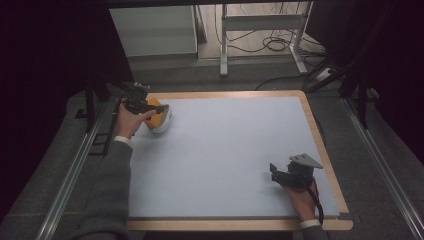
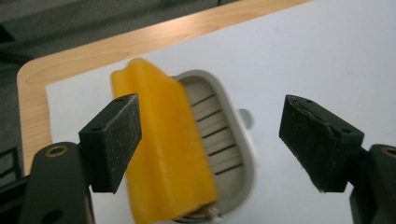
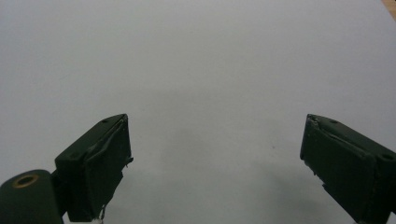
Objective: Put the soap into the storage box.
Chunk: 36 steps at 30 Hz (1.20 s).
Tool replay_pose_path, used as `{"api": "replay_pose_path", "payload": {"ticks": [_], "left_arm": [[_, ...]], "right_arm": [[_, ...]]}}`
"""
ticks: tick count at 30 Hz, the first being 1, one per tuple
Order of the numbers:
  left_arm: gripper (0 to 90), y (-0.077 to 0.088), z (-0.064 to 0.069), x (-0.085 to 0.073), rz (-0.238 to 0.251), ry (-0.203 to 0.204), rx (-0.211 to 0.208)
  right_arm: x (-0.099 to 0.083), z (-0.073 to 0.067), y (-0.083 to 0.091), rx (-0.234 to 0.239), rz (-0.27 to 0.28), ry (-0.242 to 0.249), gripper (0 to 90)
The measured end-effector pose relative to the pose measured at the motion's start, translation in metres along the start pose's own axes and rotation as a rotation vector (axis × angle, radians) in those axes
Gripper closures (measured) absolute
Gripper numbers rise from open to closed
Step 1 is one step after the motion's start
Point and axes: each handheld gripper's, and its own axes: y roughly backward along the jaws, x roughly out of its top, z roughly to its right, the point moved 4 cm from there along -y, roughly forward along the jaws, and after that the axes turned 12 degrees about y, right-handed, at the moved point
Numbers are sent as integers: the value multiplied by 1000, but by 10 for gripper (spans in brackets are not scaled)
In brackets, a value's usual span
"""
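From the high view, a pale blue-grey mat point(image 1: 225, 155) covers a wood-edged table point(image 1: 320, 137). At the far left corner of the mat lies a yellow and white object point(image 1: 161, 119); the left gripper point(image 1: 150, 106), held in the person's left hand point(image 1: 131, 121), is right at it. From here I cannot tell whether the gripper touches it. Near the right edge, on the near side, the right hand point(image 1: 300, 196) holds the right gripper point(image 1: 274, 172), with its grey three-cornered plate point(image 1: 305, 160) on top, low over bare mat and well apart from the object.

In the left gripper view, the left gripper point(image 2: 210, 144) has its jaws spread wide. The object point(image 2: 187, 149) sits between them, nearer the left jaw: a yellow part point(image 2: 163, 154) lies against a white-rimmed grey part with dark slots point(image 2: 219, 140). The picture is slightly blurred, so it may be a lid on a slotted dish. The right jaw stands clear of it. The table's wooden corner point(image 2: 35, 93) shows beyond.

In the right gripper view, the right gripper point(image 3: 215, 163) also has its jaws wide apart, with plain mat point(image 3: 210, 70) between them.
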Motion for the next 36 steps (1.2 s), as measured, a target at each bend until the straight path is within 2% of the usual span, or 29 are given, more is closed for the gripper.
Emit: {"api": "replay_pose_path", "payload": {"ticks": [1,3,4,7,13,14,20,22,23,24,25,26,28,30,32,36], "left_arm": [[222,8,7,-5,7,-20,-30],[221,13,10,-9,19,-30,-46],[234,21,15,-15,59,-26,-78],[240,31,23,-28,76,-33,-125],[243,44,36,-60,86,-43,-189],[247,44,36,-60,86,-43,-189],[247,53,50,-95,59,-74,-250],[249,55,51,-100,60,-72,-256],[253,57,53,-111,58,-69,-270],[253,57,53,-111,58,-69,-270],[259,57,56,-123,58,-69,-281],[261,57,56,-123,58,-69,-281],[258,56,61,-140,32,-92,-283],[260,56,62,-144,29,-92,-287],[265,56,64,-157,22,-85,-295],[267,52,60,-168,4,-77,-293]], "right_arm": [[0,0,0,-1,-1,2,90],[0,0,0,-1,0,3,90],[0,0,0,-2,1,1,90],[0,0,0,-2,3,-1,90],[0,0,0,0,3,-2,90],[0,0,0,0,3,-2,90],[0,0,0,1,5,-4,90],[0,0,0,1,5,-3,90],[0,0,0,1,5,-4,90],[0,0,0,3,5,-4,90],[0,0,0,3,5,-4,90],[0,0,0,3,5,-4,90],[0,0,0,2,5,-3,90],[0,0,0,2,5,-2,90],[0,0,0,-1,5,-1,90],[0,0,0,-1,5,-1,90]]}}
